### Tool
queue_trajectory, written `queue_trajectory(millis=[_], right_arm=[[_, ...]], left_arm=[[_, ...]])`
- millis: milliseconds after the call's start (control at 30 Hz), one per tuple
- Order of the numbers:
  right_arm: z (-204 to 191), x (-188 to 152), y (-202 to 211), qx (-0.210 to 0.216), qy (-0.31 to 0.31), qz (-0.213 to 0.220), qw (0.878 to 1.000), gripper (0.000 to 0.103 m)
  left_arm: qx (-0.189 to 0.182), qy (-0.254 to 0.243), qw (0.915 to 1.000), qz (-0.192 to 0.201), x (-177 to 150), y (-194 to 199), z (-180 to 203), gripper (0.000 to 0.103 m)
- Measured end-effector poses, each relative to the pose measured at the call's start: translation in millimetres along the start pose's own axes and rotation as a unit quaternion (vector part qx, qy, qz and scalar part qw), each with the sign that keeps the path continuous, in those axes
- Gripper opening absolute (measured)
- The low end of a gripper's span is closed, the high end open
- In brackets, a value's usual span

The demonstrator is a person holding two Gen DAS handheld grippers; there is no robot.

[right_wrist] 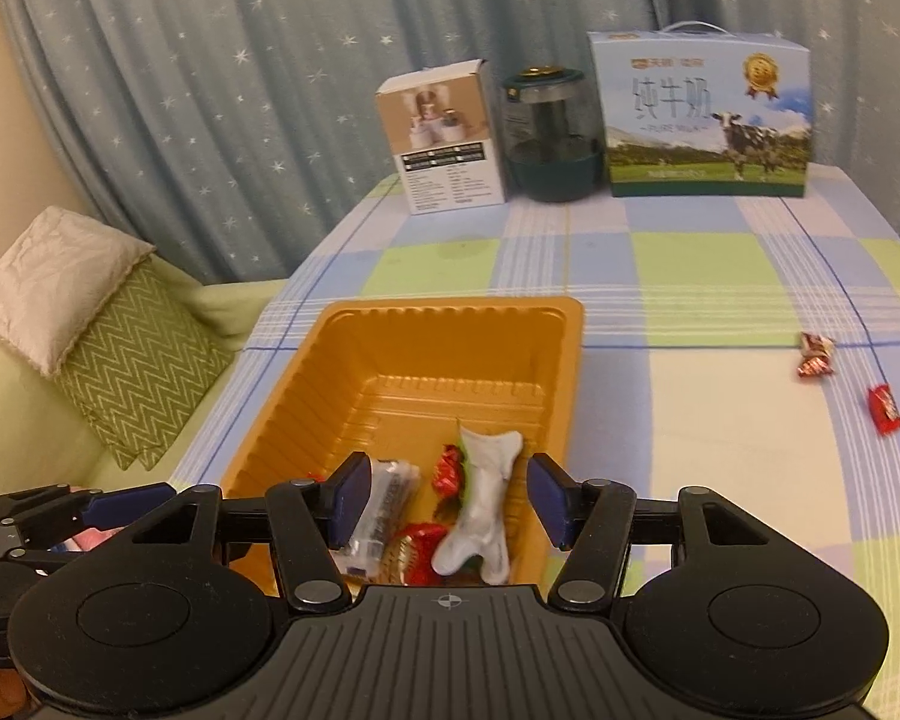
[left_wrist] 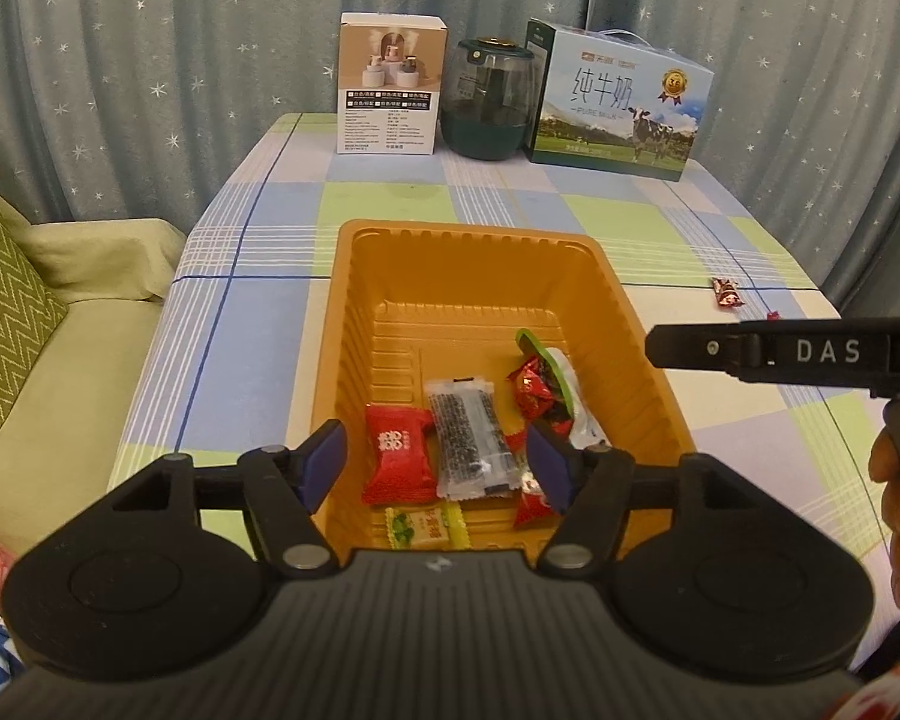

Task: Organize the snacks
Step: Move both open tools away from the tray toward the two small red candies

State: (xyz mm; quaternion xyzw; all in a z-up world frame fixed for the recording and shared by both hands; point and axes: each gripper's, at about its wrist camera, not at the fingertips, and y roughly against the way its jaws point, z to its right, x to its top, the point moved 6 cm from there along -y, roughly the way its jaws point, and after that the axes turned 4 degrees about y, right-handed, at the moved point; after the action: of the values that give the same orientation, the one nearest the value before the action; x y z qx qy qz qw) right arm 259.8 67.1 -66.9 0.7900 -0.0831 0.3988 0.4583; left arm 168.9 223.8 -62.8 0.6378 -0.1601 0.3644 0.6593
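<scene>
An orange plastic tray (left_wrist: 354, 324) (right_wrist: 558, 372) sits on the checked tablecloth and holds several snacks: a red packet (left_wrist: 397, 461), a clear packet of dark seeds (left_wrist: 465, 435), red foil candies (left_wrist: 534, 391), a yellow-green candy (left_wrist: 426, 529) and a white-backed packet (right_wrist: 487, 510). My left gripper (left_wrist: 437, 461) is open and empty over the tray's near end. My right gripper (right_wrist: 450, 501) is open and empty just above the white packet. Two red candies (right_wrist: 815, 355) (right_wrist: 885, 409) lie loose on the cloth to the right; one shows in the left wrist view (left_wrist: 727, 291).
At the table's far edge stand a white product box (left_wrist: 390, 84), a dark green jar (left_wrist: 489, 98) and a milk carton box (left_wrist: 618, 102). A green sofa with cushions (right_wrist: 132, 372) is left of the table. Curtains hang behind.
</scene>
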Motion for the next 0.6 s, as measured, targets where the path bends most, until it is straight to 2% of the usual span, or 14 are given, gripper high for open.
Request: queue_trajectory(millis=[167, 267, 600], right_arm=[[10.3, -11.1, 18.7, -0.012, -0.022, -0.001, 1.000, 0.058], [14.7, -18.6, 32.9, -0.021, -0.028, 0.002, 0.999, 0.058], [39.8, -41.9, 85.5, -0.068, -0.050, 0.013, 0.996, 0.058]], left_arm=[[-0.001, -0.003, 1.0000, 0.005, -2.4, 11.6, 9.5, 0.070], [-0.004, -0.008, 0.9999, 0.009, -4.0, 20.5, 16.6, 0.077], [-0.032, -0.019, 0.9991, 0.021, -10.0, 45.3, 52.0, 0.084]])
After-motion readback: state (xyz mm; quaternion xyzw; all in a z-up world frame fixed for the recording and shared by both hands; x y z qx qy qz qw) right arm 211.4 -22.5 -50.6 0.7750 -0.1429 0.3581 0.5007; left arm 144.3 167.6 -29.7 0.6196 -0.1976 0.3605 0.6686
